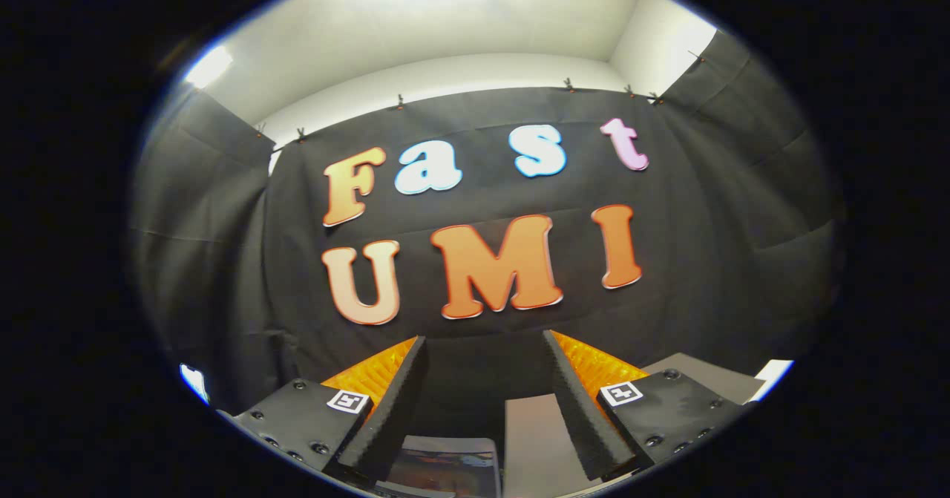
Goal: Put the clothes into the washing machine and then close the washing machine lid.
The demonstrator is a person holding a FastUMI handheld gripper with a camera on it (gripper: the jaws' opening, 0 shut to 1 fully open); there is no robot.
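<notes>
My gripper (484, 349) is raised and points at the black cloth wall of the booth. Its two fingers (393, 401) stand well apart with nothing between them, so it is open. Low down between the fingers I see a dark glossy panel (445, 464) and beside it a pale grey flat surface (538, 446); I cannot tell what either belongs to.
The black cloth wall (482, 320) hangs straight ahead, clipped to a white wall above. More black cloth drapes on both sides. A grey surface edge (705, 379) shows beyond the right finger, with a bright patch next to it.
</notes>
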